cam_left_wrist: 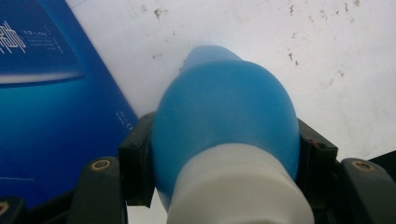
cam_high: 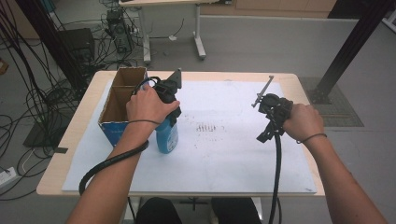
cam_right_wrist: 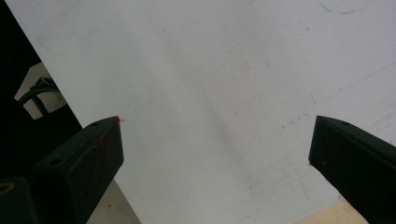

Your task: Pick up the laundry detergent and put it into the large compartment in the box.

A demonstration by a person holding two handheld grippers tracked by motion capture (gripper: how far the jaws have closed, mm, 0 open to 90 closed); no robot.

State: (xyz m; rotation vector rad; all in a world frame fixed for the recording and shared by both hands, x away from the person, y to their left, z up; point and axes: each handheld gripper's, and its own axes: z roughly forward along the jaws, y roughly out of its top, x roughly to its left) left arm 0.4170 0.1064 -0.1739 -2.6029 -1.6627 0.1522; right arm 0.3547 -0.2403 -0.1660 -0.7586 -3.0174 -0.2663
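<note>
High view first: we've got the left claw (cam_high: 169, 108) clamped onto a blue bottle (cam_high: 166, 136) that stands on the white sheet (cam_high: 224, 154) covering the counter (cam_high: 70, 140), right beside the near corner of the open cardboard box (cam_high: 122, 100). Left gripper view backs it up, with the bottle (cam_left_wrist: 224, 121) wedged tight between both black jaws, pads pressing on its blue shoulder just above the white band, so that claw is closed on it for sure. The box's blue side (cam_left_wrist: 51, 107) sits right next to it on that view's left.

What the next bit turns on, we reckon: the box lies to the left of the bottle and a bit further back, almost touching, and the bottle's long axis is upright, running down from the claw toward the sheet. So if it's headed into the box, it'd want a lift over the wall and a short hop left, nothing more. We can't tell which compartment is the better fit from here.

Right claw (cam_high: 265, 131) is way off on the other side of the sheet, well apart from the bottle. Right gripper view has its jaws spread wide with nothing but bare sheet (cam_right_wrist: 210, 93) between them. Left hand is clearly the one in play.
</note>
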